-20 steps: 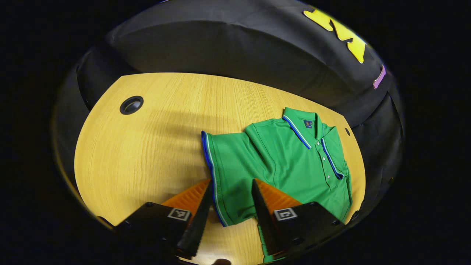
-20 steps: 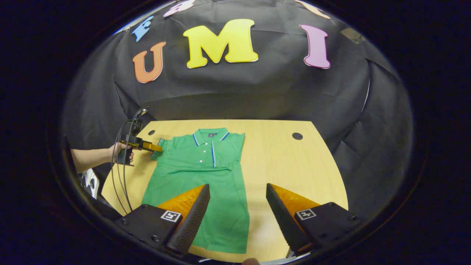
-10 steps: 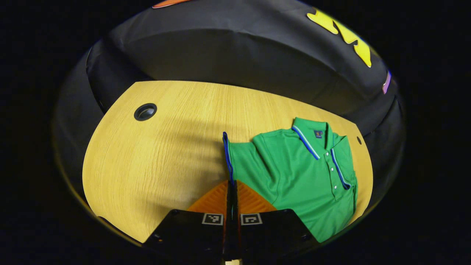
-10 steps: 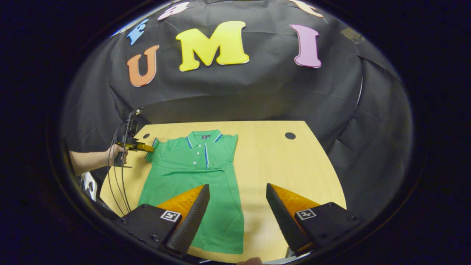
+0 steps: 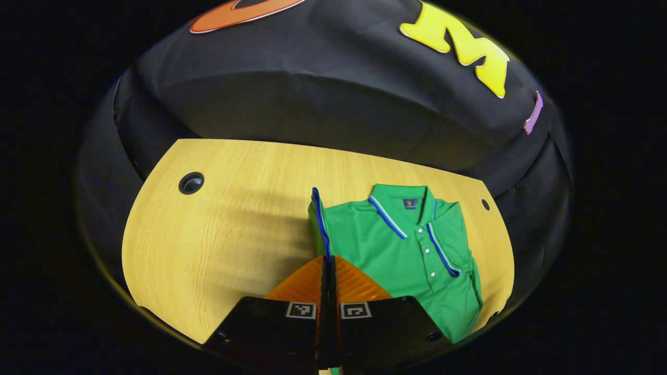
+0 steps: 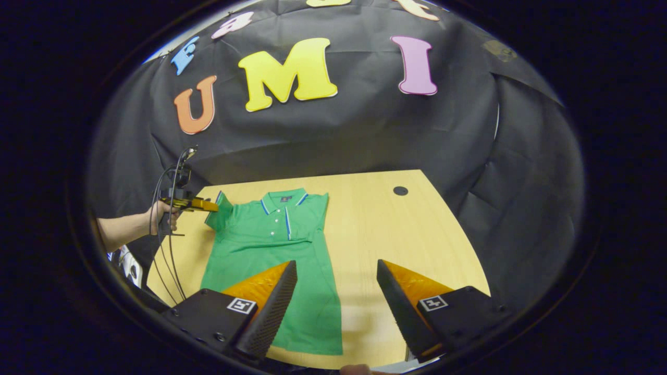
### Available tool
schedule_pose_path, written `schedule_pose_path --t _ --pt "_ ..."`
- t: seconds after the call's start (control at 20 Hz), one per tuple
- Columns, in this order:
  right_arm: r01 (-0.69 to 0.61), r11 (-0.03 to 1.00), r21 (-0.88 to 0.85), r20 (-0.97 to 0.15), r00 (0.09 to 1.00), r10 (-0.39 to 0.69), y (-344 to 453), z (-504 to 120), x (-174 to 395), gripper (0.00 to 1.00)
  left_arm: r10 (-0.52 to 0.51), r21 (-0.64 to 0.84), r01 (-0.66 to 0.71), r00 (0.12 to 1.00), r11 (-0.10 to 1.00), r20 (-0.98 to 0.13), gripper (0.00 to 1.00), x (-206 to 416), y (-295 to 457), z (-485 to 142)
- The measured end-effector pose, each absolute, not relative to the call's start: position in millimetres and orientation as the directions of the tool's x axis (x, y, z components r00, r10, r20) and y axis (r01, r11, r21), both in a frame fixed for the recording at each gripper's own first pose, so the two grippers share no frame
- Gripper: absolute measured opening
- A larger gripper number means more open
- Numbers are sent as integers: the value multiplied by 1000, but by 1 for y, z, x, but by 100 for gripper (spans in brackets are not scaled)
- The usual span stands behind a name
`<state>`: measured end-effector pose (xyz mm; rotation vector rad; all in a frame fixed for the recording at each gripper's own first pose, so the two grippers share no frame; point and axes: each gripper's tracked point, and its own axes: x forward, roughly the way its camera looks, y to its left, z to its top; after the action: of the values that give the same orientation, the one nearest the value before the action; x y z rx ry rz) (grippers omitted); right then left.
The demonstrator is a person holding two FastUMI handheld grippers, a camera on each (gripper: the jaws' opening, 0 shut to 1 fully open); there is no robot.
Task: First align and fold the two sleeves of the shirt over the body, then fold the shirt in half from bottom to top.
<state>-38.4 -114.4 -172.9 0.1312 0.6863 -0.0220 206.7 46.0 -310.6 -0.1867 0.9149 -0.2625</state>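
The green polo shirt [image 6: 271, 260] lies flat on the bench [image 6: 396, 234], collar far, its right sleeve already over the body. The left gripper [image 5: 328, 260] has its fingers pinched on the left sleeve [image 5: 319, 219] cuff, lifted. Carry it level across the chest, edge aligned, before letting go. The right gripper [image 6: 336, 291] hovers, fingers wide.

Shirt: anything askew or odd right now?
Nothing damaged. The shirt lies flat on the table, one sleeve already folded over; the other sleeve stands lifted, pinched in the left hand-held gripper, mid-fold.
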Motion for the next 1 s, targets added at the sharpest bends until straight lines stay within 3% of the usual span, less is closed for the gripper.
schedule_pose_path --t 0.05,0.1,0.6,0.7,0.8,0.9,0.95,1.0 --pt "72 990 119 -628 778 19 -118 -170 -43 92 -314 -270 164 582 949 -750 3 206 34 -305" --pt "82 989 124 -623 782 13 -121 -169 -47 100 -330 -272 187 580 944 -745 3 206 18 -299" --pt "183 972 151 -625 779 -49 -157 -172 -77 97 -403 -319 248 509 915 -760 7 195 -97 -309" --pt "175 973 148 -625 779 -46 -156 -170 -77 97 -396 -324 228 514 918 -761 23 194 -101 -310" --pt "162 976 145 -622 782 -38 -153 -170 -74 97 -384 -324 208 529 923 -757 45 194 -97 -306" --pt "154 975 158 -614 789 -25 -150 -169 -67 92 -353 -304 181 553 935 -755 92 192 -84 -298" --pt "146 976 162 -616 788 -15 -147 -169 -65 92 -339 -297 170 570 940 -749 98 191 -77 -293" --pt "136 977 163 -617 787 -6 -144 -171 -62 92 -329 -292 160 585 943 -741 98 188 -72 -286"
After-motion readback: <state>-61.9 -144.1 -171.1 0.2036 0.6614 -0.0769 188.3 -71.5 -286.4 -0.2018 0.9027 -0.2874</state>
